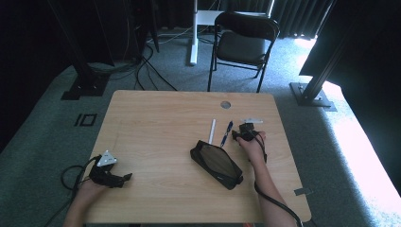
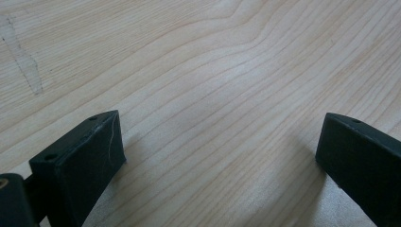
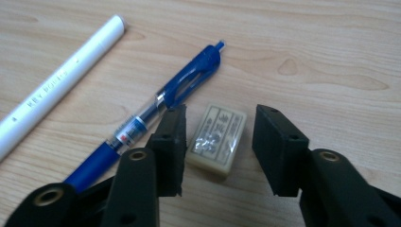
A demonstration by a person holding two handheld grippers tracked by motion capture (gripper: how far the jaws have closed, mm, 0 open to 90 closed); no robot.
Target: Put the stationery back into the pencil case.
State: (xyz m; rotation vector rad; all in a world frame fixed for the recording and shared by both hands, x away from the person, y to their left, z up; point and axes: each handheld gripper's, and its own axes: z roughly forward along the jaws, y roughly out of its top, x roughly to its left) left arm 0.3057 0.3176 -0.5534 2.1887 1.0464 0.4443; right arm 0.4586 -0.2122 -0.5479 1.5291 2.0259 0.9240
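1. Eraser [image 3: 216, 138], small, wrapped and printed, lies flat on the tabletop [image 1: 156, 118] between the jaws of the right gripper [image 3: 218, 144]. The jaws straddle it but gaps show on both sides, so nothing is pinched yet.
2. Step in hand, by judgement: closing on the eraser for a pick-up. The next move calls for the jaws to come together squarely on its two long sides, low enough to catch a thin block.
3. Blue pen [image 3: 156, 111] lies just beside the eraser, touching or nearly touching the outer face of one jaw. It could be nudged or caught as that jaw travels inward.
4. White pen [image 3: 56, 87] lies farther out, apart from the jaws, and poses no hindrance.
5. Black pouch [image 1: 216, 163] rests on the tabletop near the right hand [image 1: 252, 145], a likely destination for the items.
6. Left gripper [image 1: 109, 175] sits well apart at the near left of the tabletop, jaws spread over bare wood, holding nothing.
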